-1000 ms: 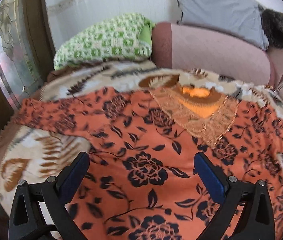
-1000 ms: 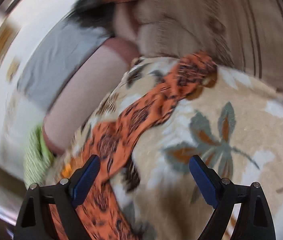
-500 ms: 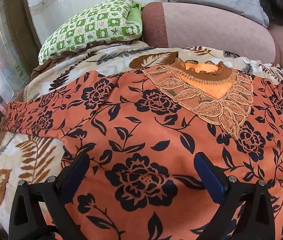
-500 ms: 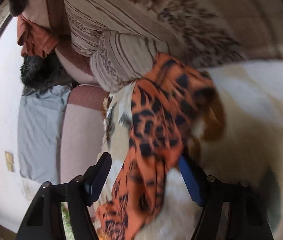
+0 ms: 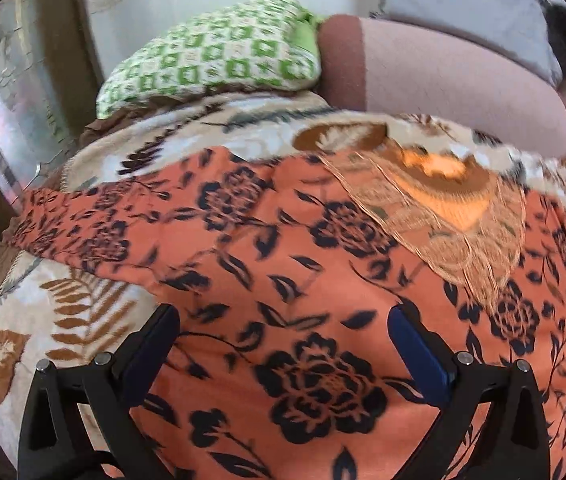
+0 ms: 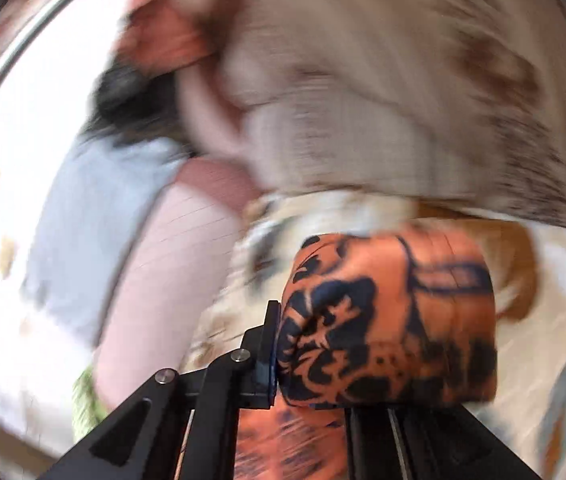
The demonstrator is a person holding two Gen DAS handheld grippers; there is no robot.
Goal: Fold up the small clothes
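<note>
Two grippers: one per hand, over a bed.
Left gripper (image 5: 283,352): jaws wide apart, nothing held, orange floral garment (image 5: 303,280) spread flat just below on patterned blanket (image 5: 43,320).
Right gripper (image 6: 311,360): just closed, clamping bunched garment fabric.

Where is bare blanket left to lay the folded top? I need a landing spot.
Bare blanket lies left of the orange garment, below its sleeve, and in a strip before the green pillow. The middle is covered.
</note>
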